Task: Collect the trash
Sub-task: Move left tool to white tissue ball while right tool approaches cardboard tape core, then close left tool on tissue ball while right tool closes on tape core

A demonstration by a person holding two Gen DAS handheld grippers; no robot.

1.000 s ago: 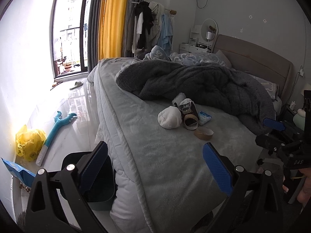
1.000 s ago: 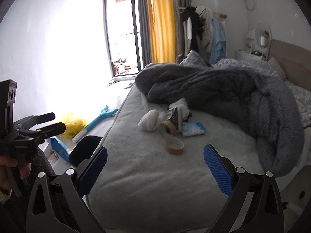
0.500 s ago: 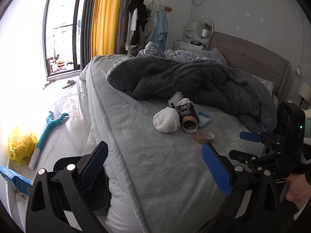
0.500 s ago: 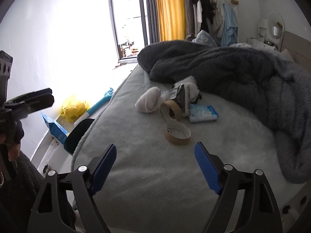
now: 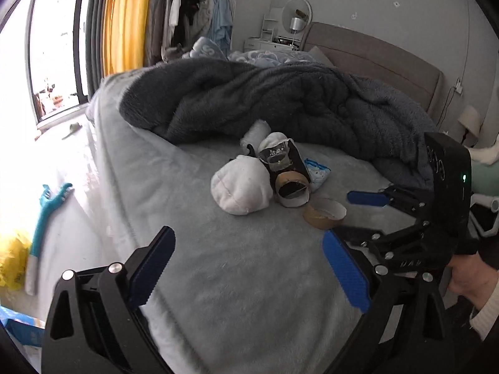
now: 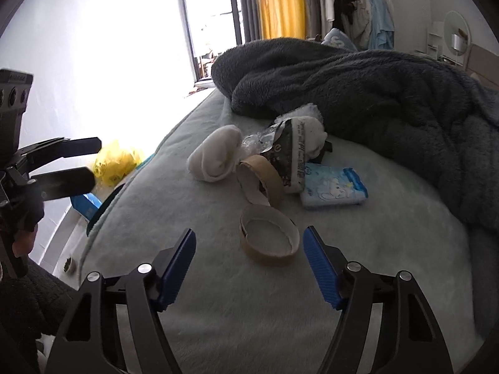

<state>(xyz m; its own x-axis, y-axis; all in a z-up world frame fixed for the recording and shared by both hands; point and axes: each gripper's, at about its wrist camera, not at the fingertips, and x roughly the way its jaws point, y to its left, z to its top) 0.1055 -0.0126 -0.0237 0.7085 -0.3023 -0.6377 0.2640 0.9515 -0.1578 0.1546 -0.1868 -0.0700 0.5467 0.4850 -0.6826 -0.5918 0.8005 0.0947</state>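
Right wrist view, lower centre: right gripper [image 6: 249, 265] spread wide, blue ribbed pads [image 6: 321, 272], nothing held; it sits low over the bed [image 6: 358, 296], whose cover is pale grey-green short plush. The nearer cardboard ring [image 6: 268, 239], a flat brown empty tape core with a ragged pale inner lining, lies on the cover just ahead of the pads, touched by neither. Behind it a second cardboard ring [image 6: 259, 180] stands tilted on edge against a crumpled black printed wrapper [image 6: 287, 155]. Only this view shows clearly the blue-and-white tissue pack [image 6: 333, 188], soft and rectangular, right of the wrapper, and the clear crinkled plastic at the wrapper's upper left. A white rolled sock [image 6: 215, 155], knit and rounded, lies left of the pile. At mid left of the frame the left gripper [image 6: 78, 162] hangs beyond the bed's edge, fingers apart, empty. Left wrist view: left gripper [image 5: 246, 268] wide open at bottom of frame, holding nothing; the right gripper [image 5: 365, 215] enters from the right, its upper finger just above the nearer ring [image 5: 324, 215]. This view alone shows the headboard [image 5: 374, 56], padded beige, at upper right, and a teal plastic stick [image 5: 46, 212] on the glossy floor at the left edge. A thick dark grey fleece blanket [image 5: 280, 103] is heaped behind the trash pile.
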